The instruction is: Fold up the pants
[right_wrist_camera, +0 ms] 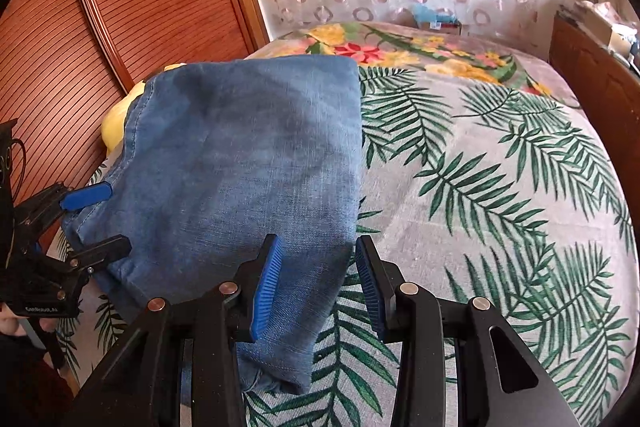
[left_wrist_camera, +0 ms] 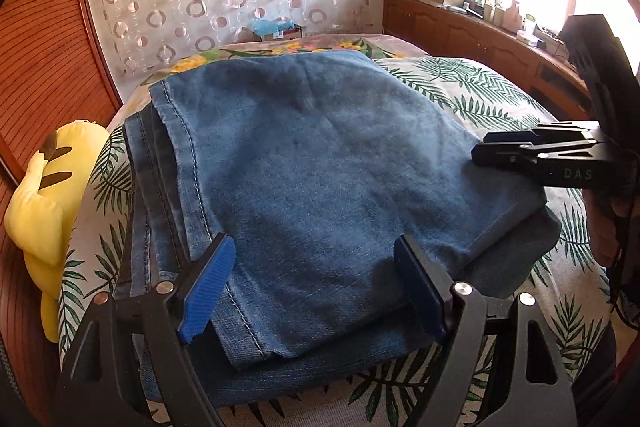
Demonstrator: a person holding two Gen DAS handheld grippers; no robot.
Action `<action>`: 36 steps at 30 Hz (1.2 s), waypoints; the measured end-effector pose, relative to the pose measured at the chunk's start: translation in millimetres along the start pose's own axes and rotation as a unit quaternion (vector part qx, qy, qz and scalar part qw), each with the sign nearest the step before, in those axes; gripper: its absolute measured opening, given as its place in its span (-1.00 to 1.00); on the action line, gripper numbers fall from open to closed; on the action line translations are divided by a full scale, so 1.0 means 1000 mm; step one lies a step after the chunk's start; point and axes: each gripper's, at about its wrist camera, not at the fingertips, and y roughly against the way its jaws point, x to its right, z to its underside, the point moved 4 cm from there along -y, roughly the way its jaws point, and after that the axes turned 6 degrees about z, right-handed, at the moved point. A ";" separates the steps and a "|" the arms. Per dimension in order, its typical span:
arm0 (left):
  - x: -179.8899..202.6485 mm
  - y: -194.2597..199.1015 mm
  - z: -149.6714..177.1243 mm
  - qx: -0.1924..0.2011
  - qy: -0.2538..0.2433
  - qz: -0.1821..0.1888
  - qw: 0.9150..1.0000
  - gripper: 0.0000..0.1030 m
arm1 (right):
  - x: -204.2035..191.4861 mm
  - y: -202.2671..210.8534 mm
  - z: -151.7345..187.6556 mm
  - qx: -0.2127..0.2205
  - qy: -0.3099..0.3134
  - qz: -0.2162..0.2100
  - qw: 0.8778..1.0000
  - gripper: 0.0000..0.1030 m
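Observation:
The blue denim pants [left_wrist_camera: 320,163] lie folded in layers on the leaf-print bed cover; they also show in the right wrist view [right_wrist_camera: 248,163]. My left gripper [left_wrist_camera: 316,291] is open, its blue pads either side of the near hem, holding nothing. My right gripper [right_wrist_camera: 318,291] is open over the pants' near right corner, empty. The right gripper also shows in the left wrist view [left_wrist_camera: 492,147] at the pants' right edge. The left gripper shows in the right wrist view [right_wrist_camera: 100,219] at the pants' left edge.
The leaf-print bed cover [right_wrist_camera: 500,187] spreads to the right, with a floral blanket [right_wrist_camera: 400,47] at the far end. A yellow plush toy [left_wrist_camera: 48,195] lies at the bed's left edge against the wooden slatted wardrobe [right_wrist_camera: 120,7]. A wooden cabinet [left_wrist_camera: 480,35] with clutter runs along the right.

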 end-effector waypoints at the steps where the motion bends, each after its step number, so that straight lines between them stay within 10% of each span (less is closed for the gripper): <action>1: 0.000 0.000 0.001 0.002 0.001 0.000 1.000 0.59 | -0.001 -0.002 0.000 -0.002 0.001 0.000 1.000 -0.23; 26: -0.019 0.007 0.008 0.010 0.024 -0.003 1.000 0.59 | -0.003 -0.023 -0.009 -0.018 0.007 0.008 1.000 -0.24; 28: -0.021 0.006 0.008 0.009 0.028 -0.001 1.000 0.59 | -0.008 -0.023 -0.009 -0.025 0.006 -0.025 0.999 -0.77; 36: -0.026 0.017 0.006 0.013 0.046 0.012 0.999 0.59 | -0.020 0.000 -0.024 0.002 0.023 -0.012 1.000 -0.89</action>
